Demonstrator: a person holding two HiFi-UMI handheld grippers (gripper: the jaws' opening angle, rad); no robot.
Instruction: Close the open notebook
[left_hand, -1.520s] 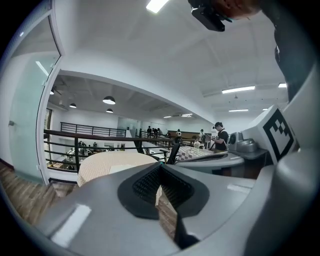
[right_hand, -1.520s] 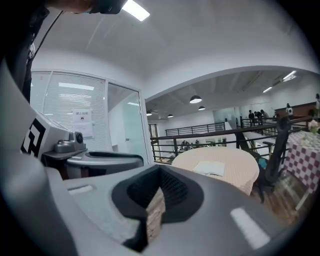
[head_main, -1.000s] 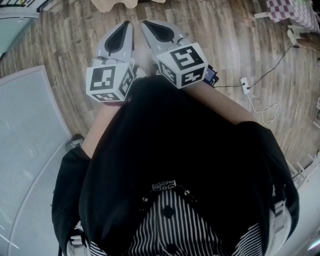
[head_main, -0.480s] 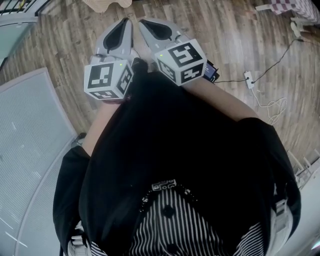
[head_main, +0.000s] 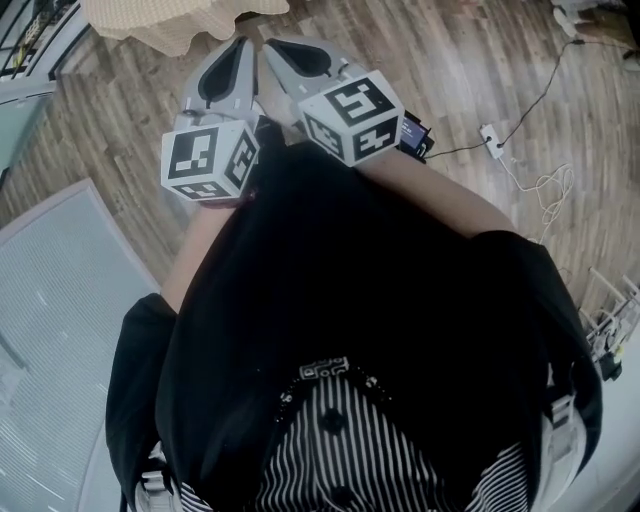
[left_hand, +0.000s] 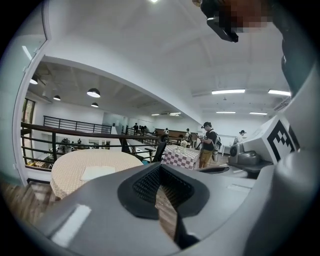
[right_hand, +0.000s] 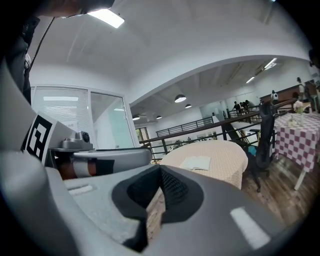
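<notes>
The open notebook (left_hand: 97, 172) lies flat and white on a round table with a beige cloth (left_hand: 75, 167), some way ahead of me. In the right gripper view the notebook (right_hand: 196, 162) sits on the same table (right_hand: 220, 155). The table's edge (head_main: 170, 20) shows at the top of the head view. My left gripper (head_main: 240, 48) and right gripper (head_main: 272, 46) are held side by side in front of the person's chest, over the wooden floor. Both point at the table, jaws together and nothing between them. The left gripper (left_hand: 159, 166) and right gripper (right_hand: 161, 168) are far short of the notebook.
A checkered table (left_hand: 182, 156) and a standing person (left_hand: 207, 145) are beyond on the right. An office chair (right_hand: 264, 145) stands beside the beige table. A power strip with cables (head_main: 490, 135) lies on the floor to the right. A grey panel (head_main: 60, 300) is at the left.
The beige table has come into the top of the head view and the floor has slid down. Both grippers stay side by side, slightly higher and further left in the frame.
</notes>
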